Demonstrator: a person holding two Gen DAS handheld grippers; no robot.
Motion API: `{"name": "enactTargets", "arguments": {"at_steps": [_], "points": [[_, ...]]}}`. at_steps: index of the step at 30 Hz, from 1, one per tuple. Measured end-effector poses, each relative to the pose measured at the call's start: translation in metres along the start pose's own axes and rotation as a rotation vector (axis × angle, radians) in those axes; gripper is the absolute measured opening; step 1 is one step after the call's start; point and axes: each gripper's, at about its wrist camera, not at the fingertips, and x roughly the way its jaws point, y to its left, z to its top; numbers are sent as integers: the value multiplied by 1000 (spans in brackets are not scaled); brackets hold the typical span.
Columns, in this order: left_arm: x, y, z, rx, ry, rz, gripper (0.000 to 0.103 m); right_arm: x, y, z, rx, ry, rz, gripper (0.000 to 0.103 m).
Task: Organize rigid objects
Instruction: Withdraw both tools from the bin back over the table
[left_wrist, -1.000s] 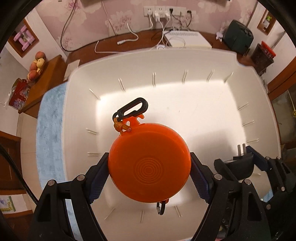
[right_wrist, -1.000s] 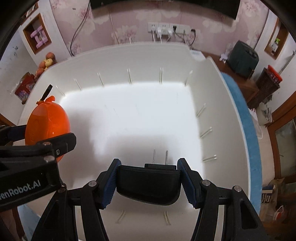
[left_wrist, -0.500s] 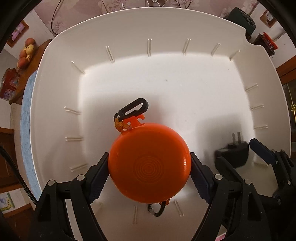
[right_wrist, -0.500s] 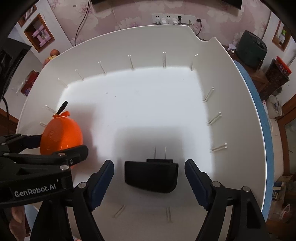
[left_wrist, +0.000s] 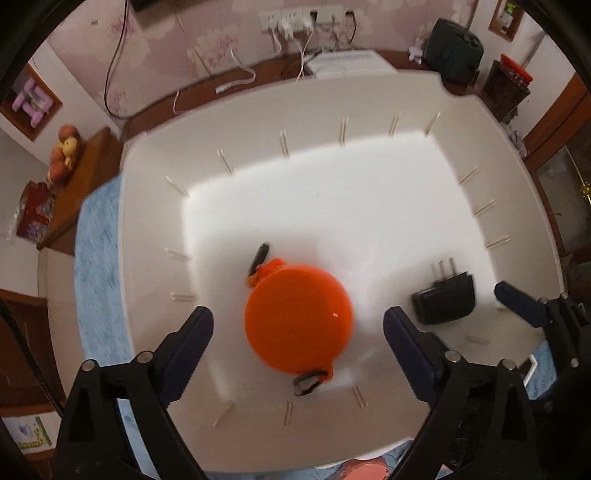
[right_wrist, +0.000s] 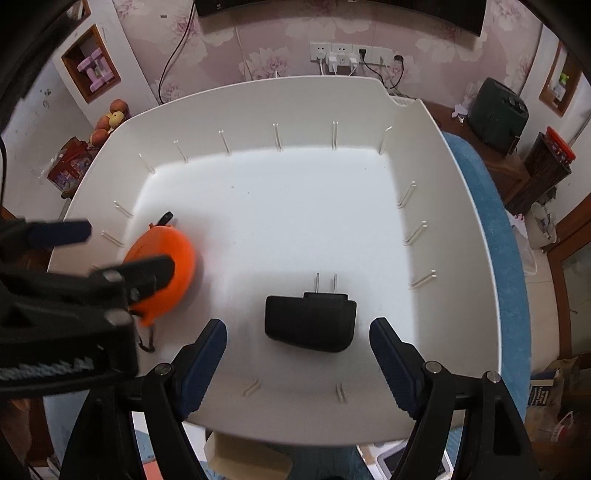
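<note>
1. Now we are looking down into a wide white plastic bin with smooth, glossy walls, rounded corners and thin raised ribs spaced along its inner sides.
2. We are holding the left gripper over a round orange disc that is lying flat on the bin's floor; its jaws are opening, and the dark blue ribbed pads are standing clear of the disc on both sides, gripping nothing.
3. We are seeing a black clip at the disc's far edge and a small dark loop at its near edge; the disc's shell looks smooth, hard plastic, slightly blurred.
4. We are keeping the right gripper spread wide above a black plug adapter, a matte, rounded block with two flat metal prongs pointing to the far side; the pads are not touching it.
5. We are noticing the adapter lying right of the disc, both near the bin's near wall, well apart from each other.
6. We are seeing a fuzzy blue cloth lying under the bin.
</note>
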Motion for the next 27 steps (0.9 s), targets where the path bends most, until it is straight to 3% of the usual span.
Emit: {"name": "enactTargets", "arguments": {"at_steps": [10,27], "points": [[-51,11,-16,7,-99,-23,99,-45,15,-16,24,-69,21,81],[-129,42,-84,10,-200,-92,99,-144,34,-61,68,-206,70,81]]}}
